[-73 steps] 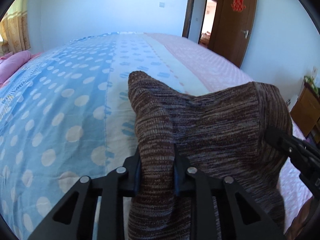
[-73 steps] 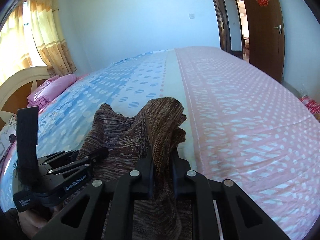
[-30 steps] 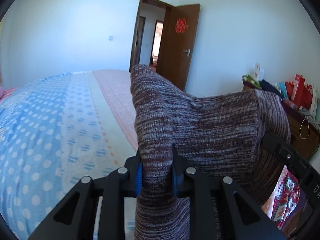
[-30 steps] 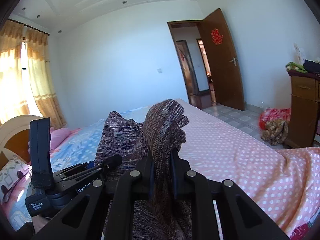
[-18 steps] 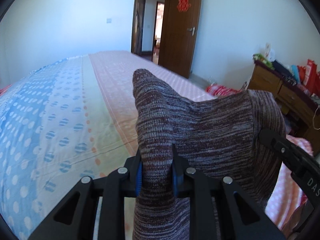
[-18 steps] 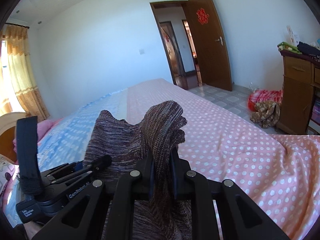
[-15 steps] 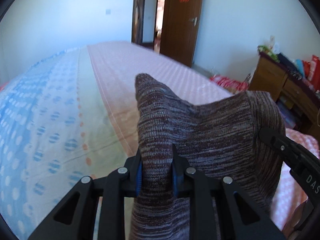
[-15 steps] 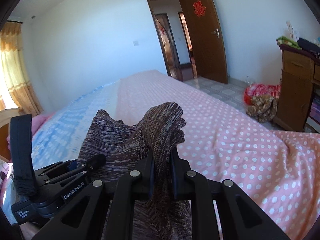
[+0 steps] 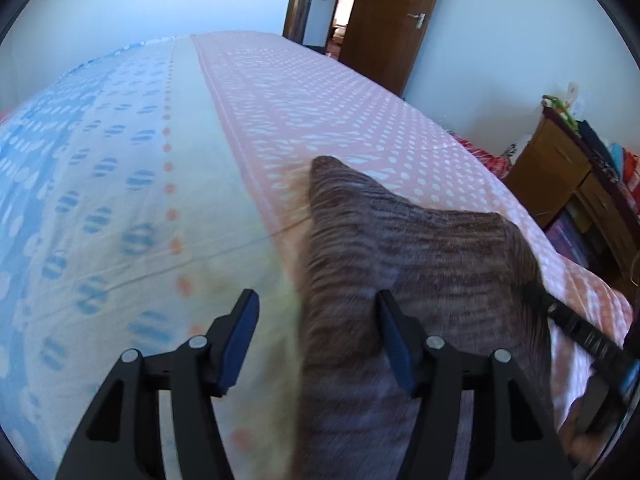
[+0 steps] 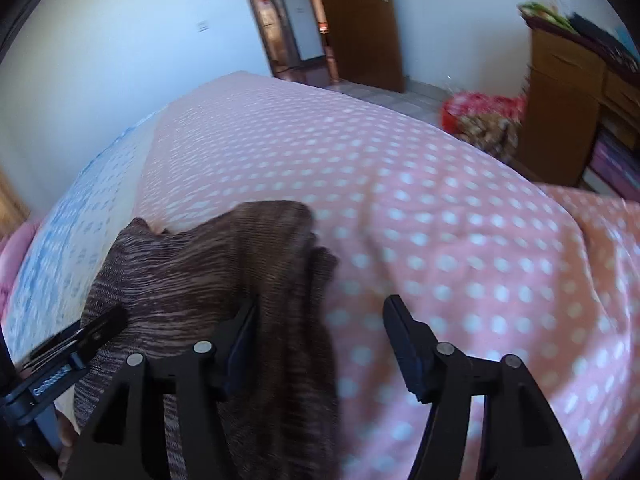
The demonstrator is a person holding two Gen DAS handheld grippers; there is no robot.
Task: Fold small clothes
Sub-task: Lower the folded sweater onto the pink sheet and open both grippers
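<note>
- Both grippers over the bed (image 9: 360, 128), pointing down at the spread; pink dotted half on the right, blue and cream on the left
- Left gripper (image 9: 316, 336): jaws opening right now, gap already wide. Brown knit garment (image 9: 420, 264) stands between them, up against the right pad, clear of the left pad – no pinch on it
- Right gripper (image 10: 320, 340): jaws opening too, wide gap. The knit (image 10: 208, 276) drapes over the left finger, its edge hanging into the gap; right pad is bare, nothing but pink sheet behind it
- Where's the garment: bunched up betw. the two grippers, low over the pink part near the seam w/ the cream strip. Can't tell if its bottom is on the bed yet – frames are blurred there
- Handling, my read: soft, light, floppy knit, no stiffness at all, will slump and crease wherever it's let go. Ribbed yarn looks grippy, not slippery; nothing fragile, though loops could snag on a finger edge
- Where to grab, I'd say: by corners or a hem edge, one per gripper, well apart, so the cloth spreads flat. A pinch mid-panel would just lift a bunch
- Wooden cabinet (image 10: 568, 92) and open door (image 9: 384, 20) well off, no bother
</note>
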